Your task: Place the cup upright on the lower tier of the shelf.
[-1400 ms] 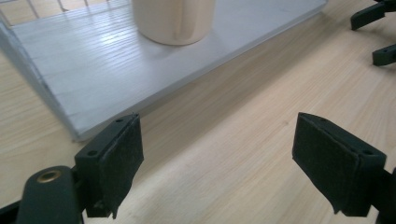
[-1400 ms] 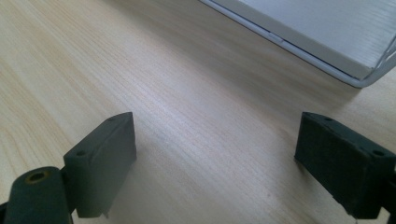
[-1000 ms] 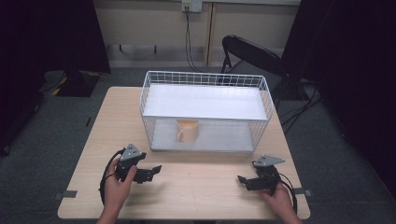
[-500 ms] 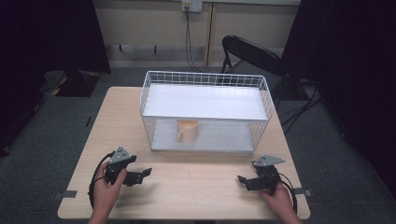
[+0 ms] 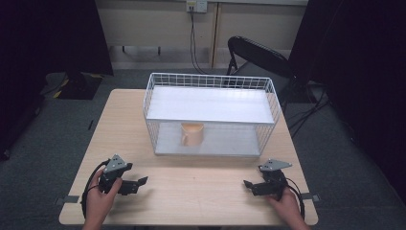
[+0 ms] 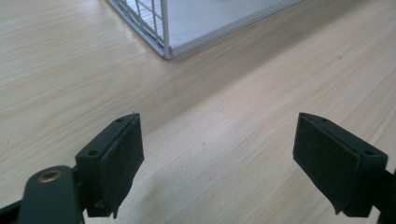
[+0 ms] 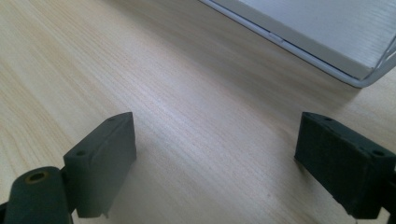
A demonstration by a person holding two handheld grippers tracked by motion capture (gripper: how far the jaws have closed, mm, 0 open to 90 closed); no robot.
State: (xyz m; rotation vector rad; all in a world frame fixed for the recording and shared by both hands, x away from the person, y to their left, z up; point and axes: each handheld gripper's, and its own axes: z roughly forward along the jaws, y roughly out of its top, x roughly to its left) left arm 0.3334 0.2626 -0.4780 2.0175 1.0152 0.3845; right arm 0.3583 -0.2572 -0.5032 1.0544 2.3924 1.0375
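Pale wood desk (image 5: 201, 191) carries a white wire rack (image 5: 210, 117) with an orange cup (image 5: 192, 134) on its lower shelf; your left gripper (image 5: 136, 183) and right gripper (image 5: 253, 186) rest near you, fingers spread, empty.

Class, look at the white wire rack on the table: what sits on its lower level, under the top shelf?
An orange mug stands on the lower level of the wire rack, handle toward the left. The top shelf hides the back of that level from above.
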